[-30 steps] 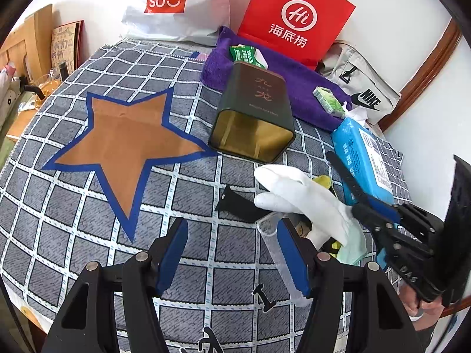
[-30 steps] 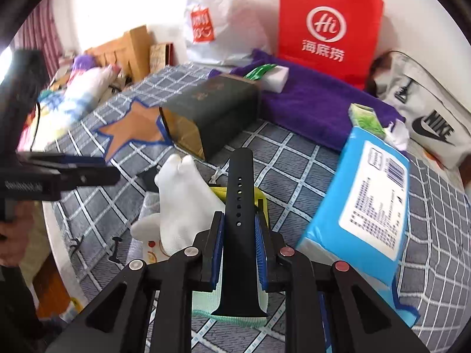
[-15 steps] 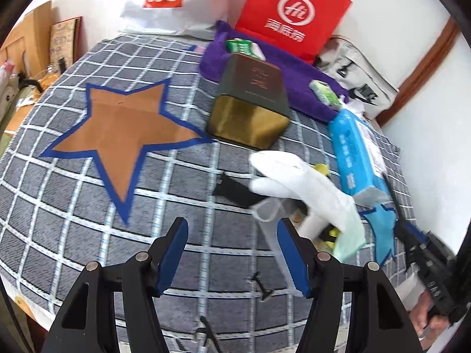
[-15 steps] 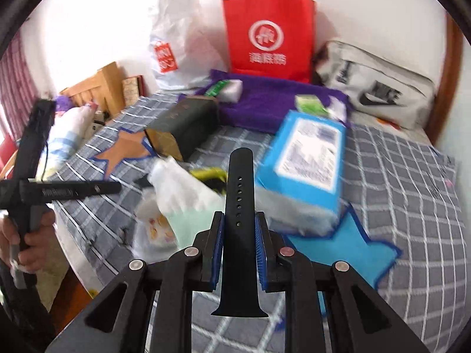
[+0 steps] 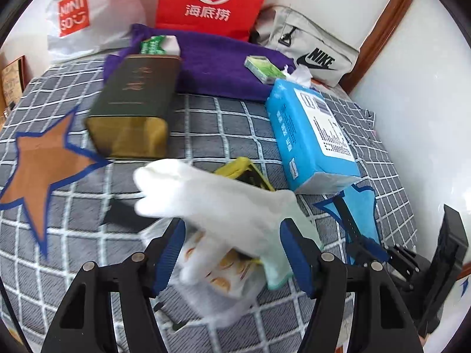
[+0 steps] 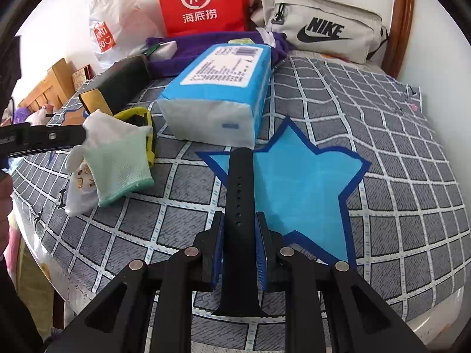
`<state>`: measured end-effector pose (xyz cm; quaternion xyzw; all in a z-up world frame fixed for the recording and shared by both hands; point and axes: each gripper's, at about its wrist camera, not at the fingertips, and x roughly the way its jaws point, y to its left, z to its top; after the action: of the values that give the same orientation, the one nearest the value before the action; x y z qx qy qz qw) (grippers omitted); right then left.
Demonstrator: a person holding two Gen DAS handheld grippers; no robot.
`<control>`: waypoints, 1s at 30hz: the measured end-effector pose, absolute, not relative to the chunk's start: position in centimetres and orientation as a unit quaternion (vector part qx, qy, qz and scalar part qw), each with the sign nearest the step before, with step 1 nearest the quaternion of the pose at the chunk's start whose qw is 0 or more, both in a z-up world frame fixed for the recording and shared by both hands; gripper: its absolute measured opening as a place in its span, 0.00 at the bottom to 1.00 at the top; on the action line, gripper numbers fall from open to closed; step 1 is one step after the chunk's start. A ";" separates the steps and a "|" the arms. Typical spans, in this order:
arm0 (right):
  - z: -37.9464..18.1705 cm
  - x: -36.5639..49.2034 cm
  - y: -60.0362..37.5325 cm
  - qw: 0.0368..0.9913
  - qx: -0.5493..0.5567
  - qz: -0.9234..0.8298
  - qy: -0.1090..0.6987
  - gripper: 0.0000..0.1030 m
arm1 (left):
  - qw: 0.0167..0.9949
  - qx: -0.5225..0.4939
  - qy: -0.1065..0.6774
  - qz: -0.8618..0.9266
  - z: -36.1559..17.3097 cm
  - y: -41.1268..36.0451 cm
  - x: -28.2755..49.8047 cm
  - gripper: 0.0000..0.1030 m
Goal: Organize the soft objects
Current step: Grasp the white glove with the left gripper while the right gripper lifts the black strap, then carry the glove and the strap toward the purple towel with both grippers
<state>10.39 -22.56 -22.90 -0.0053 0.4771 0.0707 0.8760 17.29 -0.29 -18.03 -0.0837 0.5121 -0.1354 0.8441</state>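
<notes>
A white glove with a pale green cuff (image 5: 223,203) lies on a printed plastic packet (image 5: 223,276) on the checked bed cover. My left gripper (image 5: 232,253) hangs over the cuff end. Its jaws are opening, the glove lies between them, and the pads stand clear of it. My right gripper (image 6: 240,235) is shut on a black watch strap (image 6: 240,182), holding it over a blue star patch (image 6: 297,182). The left wrist view shows that gripper and the strap (image 5: 348,220) at the right. The glove (image 6: 117,153) lies left of the strap.
A blue tissue pack (image 5: 309,135) lies right of the glove, a green-gold tin (image 5: 132,103) behind it, and a yellow item (image 5: 244,170) under it. A purple towel (image 5: 220,64), a red bag (image 5: 212,0), a white bag (image 5: 88,20) and a grey Nike bag (image 6: 321,26) line the back. The bed edge (image 6: 435,317) is near.
My left gripper has swung right over the glove, which now lies between its fingers. My right gripper has carried the strap away from the glove to over the blue star.
</notes>
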 end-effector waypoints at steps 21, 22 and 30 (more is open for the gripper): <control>-22.7 11.8 -22.2 0.878 0.032 0.068 0.473 0.15 | 0.854 -0.175 0.469 -0.141 -15.0 4.1 16.5 0.18; -22.6 11.8 -22.2 0.879 0.031 0.067 0.472 0.14 | 0.855 -0.179 0.468 -0.136 -14.9 4.7 16.3 0.18; -21.3 11.0 -21.4 0.883 0.028 0.073 0.462 0.05 | 0.851 -0.204 0.472 -0.106 -15.0 8.3 14.6 0.18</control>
<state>11.03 -21.36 -21.33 0.0276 0.4621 0.0732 0.8834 14.63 8.31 -15.01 -0.2037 0.4716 -0.1057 0.8514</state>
